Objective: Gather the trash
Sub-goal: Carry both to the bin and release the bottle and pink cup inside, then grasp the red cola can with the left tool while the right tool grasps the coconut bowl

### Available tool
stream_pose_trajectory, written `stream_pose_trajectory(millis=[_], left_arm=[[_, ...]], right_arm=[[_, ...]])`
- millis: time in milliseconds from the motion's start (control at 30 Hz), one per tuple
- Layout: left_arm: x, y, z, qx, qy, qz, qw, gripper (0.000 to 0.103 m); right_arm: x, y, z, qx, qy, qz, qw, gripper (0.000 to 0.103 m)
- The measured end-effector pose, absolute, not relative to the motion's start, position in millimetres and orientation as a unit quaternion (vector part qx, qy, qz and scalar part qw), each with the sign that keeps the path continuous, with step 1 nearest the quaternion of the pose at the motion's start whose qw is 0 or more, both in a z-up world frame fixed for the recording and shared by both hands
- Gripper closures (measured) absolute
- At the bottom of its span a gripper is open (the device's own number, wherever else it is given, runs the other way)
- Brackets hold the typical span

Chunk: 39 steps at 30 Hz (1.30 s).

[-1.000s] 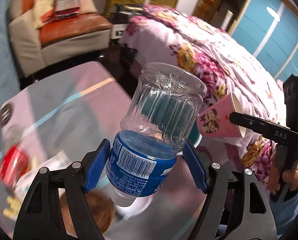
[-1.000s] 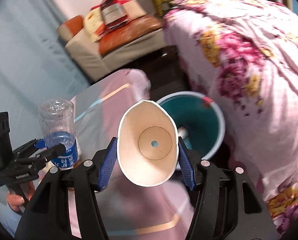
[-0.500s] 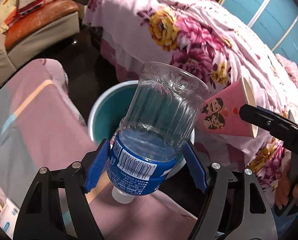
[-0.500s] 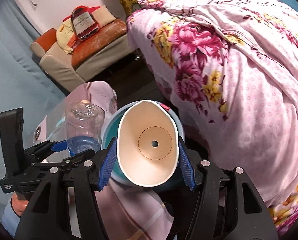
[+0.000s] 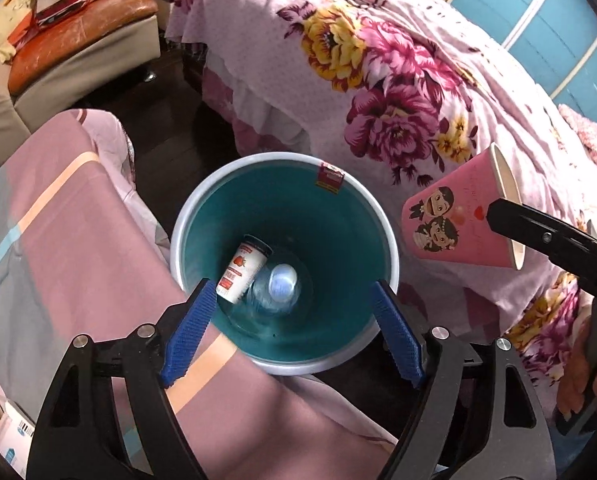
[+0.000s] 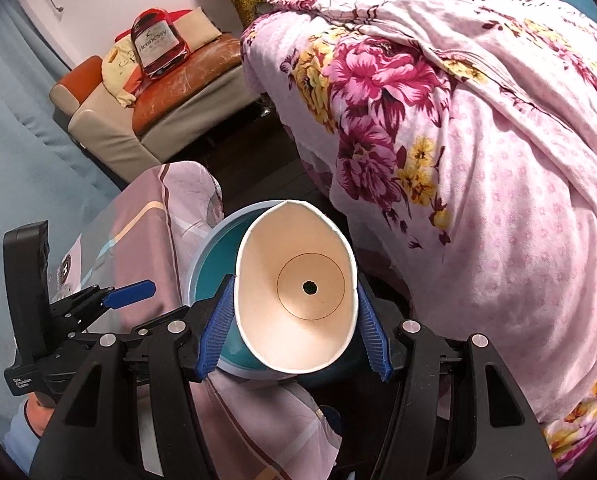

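Left wrist view: my left gripper point(image 5: 292, 326) hangs over the round teal plastic bin w/ white rim point(image 5: 390, 236), jaws opening, nothing btwn them. Clear plastic bottle point(image 5: 280, 292) lies in the bin bottom beside a small strawberry-print yoghurt cup point(image 5: 242, 272). To its right, my right gripper point(image 6: 294, 326) squeezes the pink paper cup point(image 5: 458, 226), mouth facing me. Bin sits below and left of that cup; floral bedspread point(image 6: 478, 140) crowds the right, so it needs to go leftward.

A smooth plastic waste bin point(image 5: 386, 232), teal inside with a pale rim, holds a clear plastic water bottle point(image 5: 280, 288) and a glossy printed yogurt cup point(image 5: 240, 272). The pink paper cup point(image 5: 458, 220) looks matt. Ribbed blue pads point(image 5: 186, 332) line matt black plastic. Floral cloth covers the bed point(image 5: 378, 80); the sofa's orange leather seat point(image 5: 78, 12) is cracked.
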State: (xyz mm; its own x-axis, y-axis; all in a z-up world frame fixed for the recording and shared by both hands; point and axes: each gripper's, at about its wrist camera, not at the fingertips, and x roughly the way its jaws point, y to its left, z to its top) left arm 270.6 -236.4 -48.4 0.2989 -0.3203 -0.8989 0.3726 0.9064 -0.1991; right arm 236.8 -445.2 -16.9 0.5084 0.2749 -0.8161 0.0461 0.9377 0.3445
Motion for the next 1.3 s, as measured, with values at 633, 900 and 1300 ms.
stream_pose_trajectory(millis=[633,900,1300], left_arm=[[235.1,-142.2,-14.1,-0.045,0.529,-0.176,0.829,0.01],[219.3,-103.7,-7.4,-0.065,0.525,-0.159,0.833,0.01],[174.3,-29.5,12.0,-0.097,0.504,-0.12,0.85,0.009]], right_arm=[[249.7,-374.4,-27.7,0.107,0.534,0.095,0.834,0.038],[241.0,-347.2,-13.7,0.09,0.538,0.104,0.832,0.026],[210.5,-283.9,20.4,0.03,0.532,0.135,0.836,0.021]])
